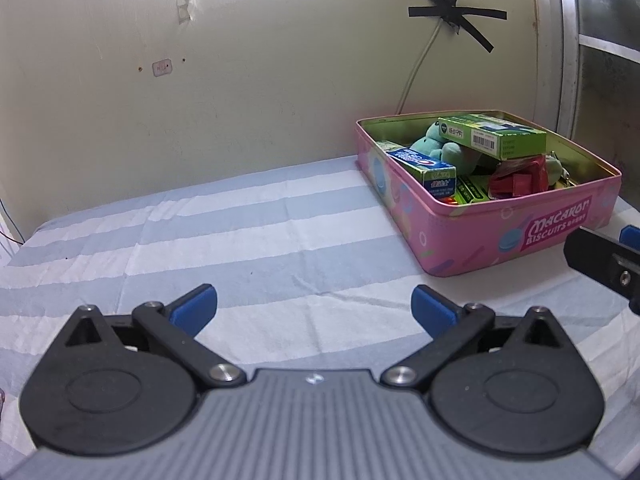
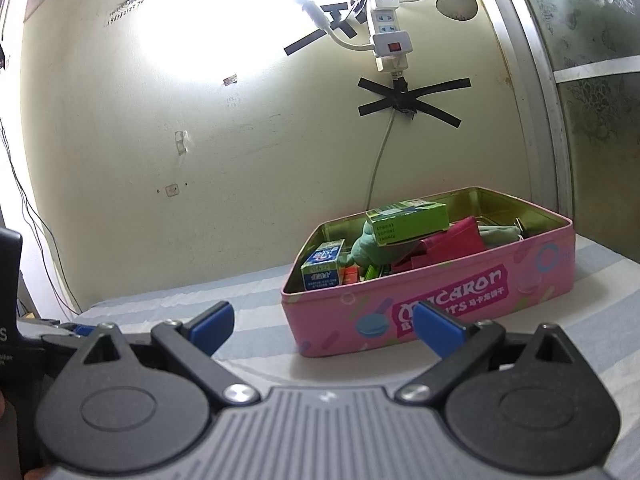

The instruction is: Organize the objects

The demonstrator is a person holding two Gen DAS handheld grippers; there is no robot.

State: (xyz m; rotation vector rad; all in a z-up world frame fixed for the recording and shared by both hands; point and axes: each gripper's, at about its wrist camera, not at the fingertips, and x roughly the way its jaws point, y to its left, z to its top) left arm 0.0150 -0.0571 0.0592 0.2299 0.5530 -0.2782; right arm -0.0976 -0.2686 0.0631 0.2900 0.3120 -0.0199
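A pink "Macaron Biscuits" tin [image 1: 520,236] stands open at the right on the striped cloth; it also shows in the right wrist view [image 2: 440,300]. Inside lie a green box [image 1: 496,136], a toothpaste box [image 1: 424,170], a teal plush toy [image 1: 434,146] and a red pouch [image 1: 520,180]. My left gripper [image 1: 314,310] is open and empty, low over the cloth, left of and in front of the tin. My right gripper [image 2: 324,326] is open and empty, just in front of the tin's near wall.
A blue-and-white striped cloth [image 1: 240,232] covers the surface up to the cream wall [image 1: 240,80]. A power strip [image 2: 390,40] and a taped cable [image 2: 380,160] hang on the wall behind the tin. A metal window frame [image 2: 536,120] is at the right.
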